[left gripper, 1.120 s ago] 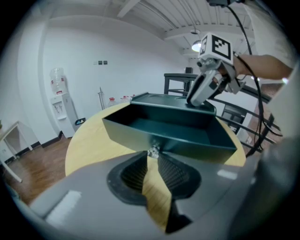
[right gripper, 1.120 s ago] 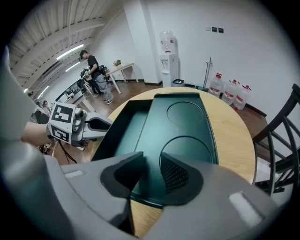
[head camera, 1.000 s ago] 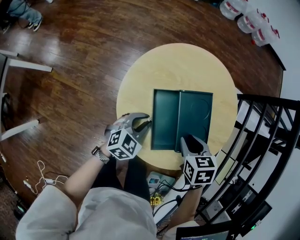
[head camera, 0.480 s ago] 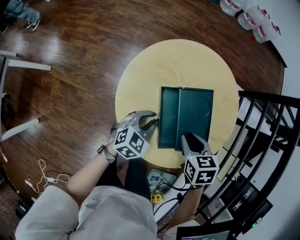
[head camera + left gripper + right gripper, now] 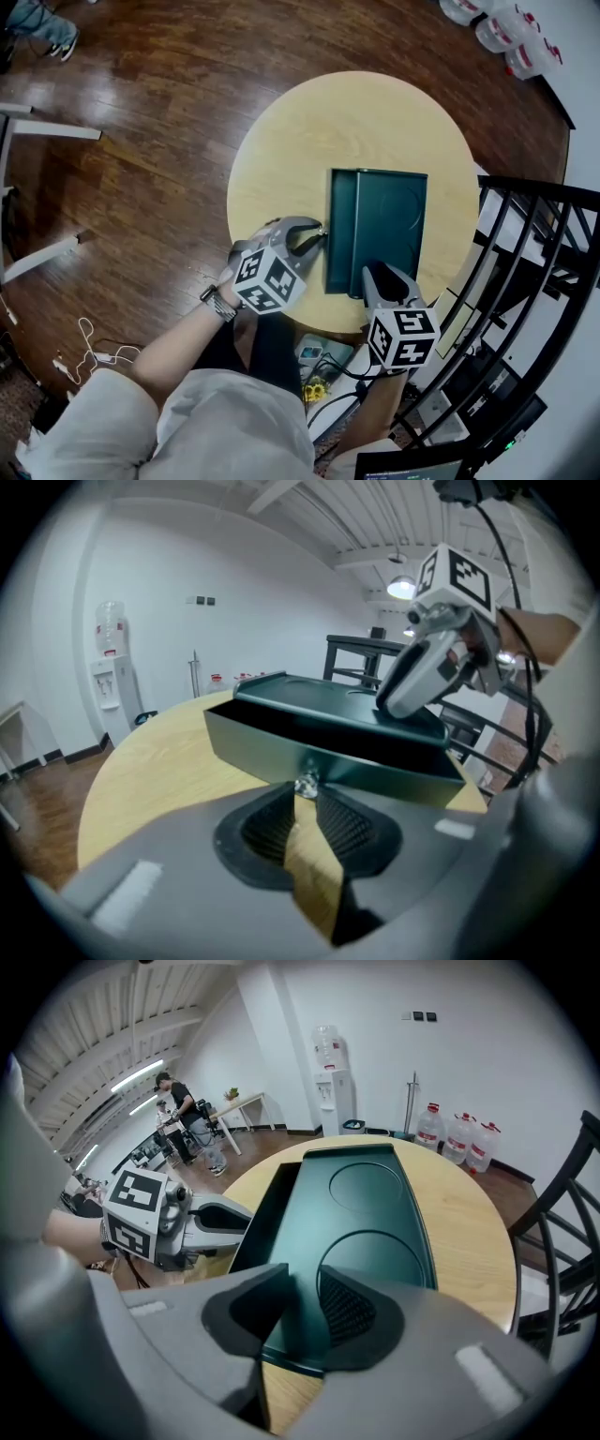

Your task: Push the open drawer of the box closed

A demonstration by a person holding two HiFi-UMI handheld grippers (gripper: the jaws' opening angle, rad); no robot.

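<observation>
Closing drawer (image 5: 340,230): seen as a narrow dark strip on the left side of the box (image 5: 394,220), right of centre in the head view. A far wider strip was exposed a second ago, so most of the travel has been covered.
Left gripper (image 5: 317,232): carried rightward along with the drawer front. Its jaws are drawn about halfway together and are seen closed on the small silver knob (image 5: 306,783) at their tips.
Right gripper (image 5: 377,274): kept where it was, at the lower edge of the box. Its jaws have just been narrowed a little but are held wide, with the near end of the box between them, apparently not clamped.
Box: appears unshifted on the round table (image 5: 281,141) while the drawer was driven in.
Meaning for the task: the closing is judged nearly done. A short further push is thought to be needed until the front sits flush.
</observation>
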